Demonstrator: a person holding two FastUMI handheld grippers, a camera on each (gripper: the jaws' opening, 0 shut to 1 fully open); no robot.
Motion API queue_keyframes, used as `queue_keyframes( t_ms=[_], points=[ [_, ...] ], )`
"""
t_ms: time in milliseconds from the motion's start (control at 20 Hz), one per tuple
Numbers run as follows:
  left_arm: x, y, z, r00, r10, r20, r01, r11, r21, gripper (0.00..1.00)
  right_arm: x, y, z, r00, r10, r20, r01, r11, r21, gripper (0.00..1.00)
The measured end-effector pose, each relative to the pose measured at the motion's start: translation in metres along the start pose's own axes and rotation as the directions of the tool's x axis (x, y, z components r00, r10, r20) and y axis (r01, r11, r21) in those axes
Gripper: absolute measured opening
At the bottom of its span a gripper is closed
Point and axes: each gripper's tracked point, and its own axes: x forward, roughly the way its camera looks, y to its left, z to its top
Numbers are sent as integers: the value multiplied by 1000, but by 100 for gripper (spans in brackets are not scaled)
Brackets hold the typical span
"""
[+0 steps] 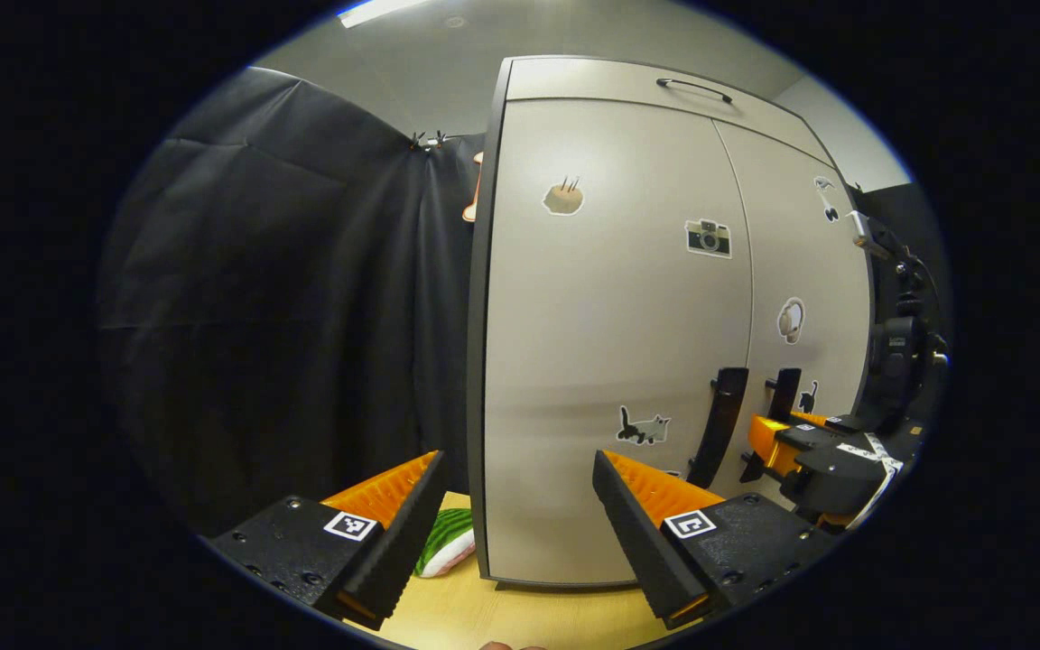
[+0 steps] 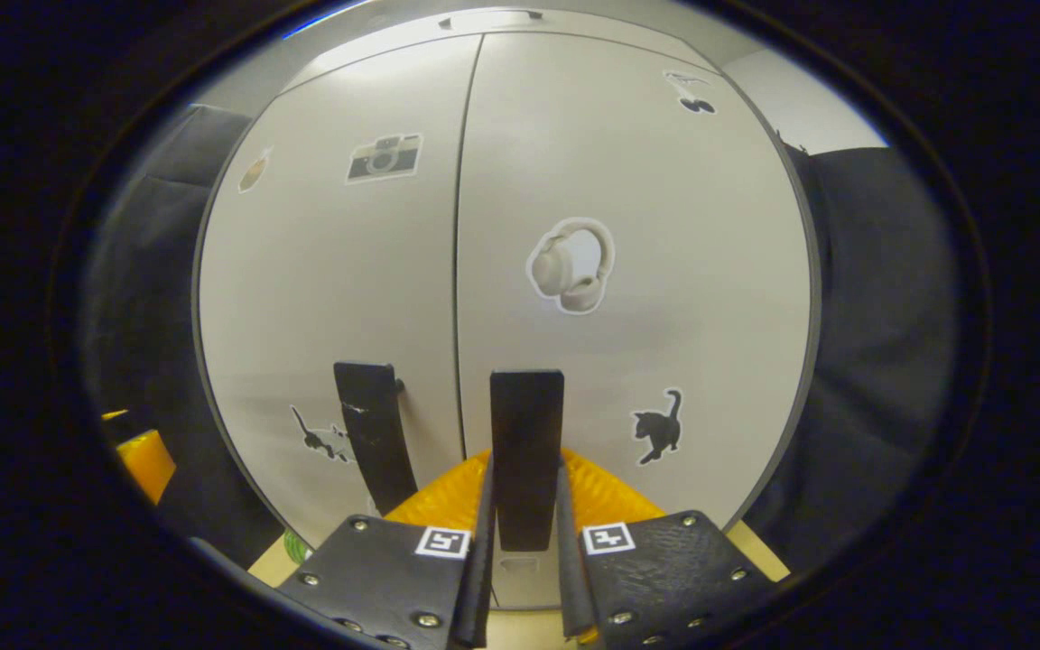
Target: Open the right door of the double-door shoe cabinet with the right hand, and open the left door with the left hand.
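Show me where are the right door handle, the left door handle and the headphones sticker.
right door handle [image 2: 527, 451]: right gripper view, middle of the bar, between the gripper's fingers.
left door handle [image 2: 374, 433]: right gripper view, middle of the bar.
headphones sticker [image 2: 571, 264]: right gripper view, its centre, on the right door.

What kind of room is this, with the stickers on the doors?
Probably a recording booth set up like a home corner, not a real room: black cloth walls hang around a double-door shoe cabinet standing on a wooden table.
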Motion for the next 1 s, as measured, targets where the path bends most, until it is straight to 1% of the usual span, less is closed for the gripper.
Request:
queue_keyframes(
  t_ms=[50, 250, 300, 350, 500, 650, 1000],
  points=[
    [-2, 2, -2, 1000, 4, -5, -4, 1000, -6, 100, 1, -1, 1, 1000, 6, 6, -6, 1000, -3, 26],
    [-6, 6, -9, 999, 10, -32, -10, 1000, -22, 100, -5, -1, 0, 999, 33, 1, -33, 999, -17, 26],
    [-8, 5, -11, 999, 10, -36, -11, 1000, -21, 100, -7, -3, -1, 999, 37, 1, -37, 999, 1, 26],
    [-9, 6, -13, 999, 11, -40, -12, 1000, -16, 100, -11, -2, 1, 998, 52, 19, -52, 998, 20, 12],
    [-17, 9, -16, 998, 19, -53, -19, 1000, 2, 100, -20, -4, -1, 997, 73, 12, -73, 997, 15, 12],
    [-25, 9, -17, 998, 13, -54, -12, 1000, 11, 100, -40, -13, -4, 997, 79, 12, -79, 997, 19, 12],
    [-39, -1, -16, 998, -30, -52, 31, 999, 16, 100, -71, -30, -5, 999, 50, 18, -50, 999, 12, 12]
  ],
)
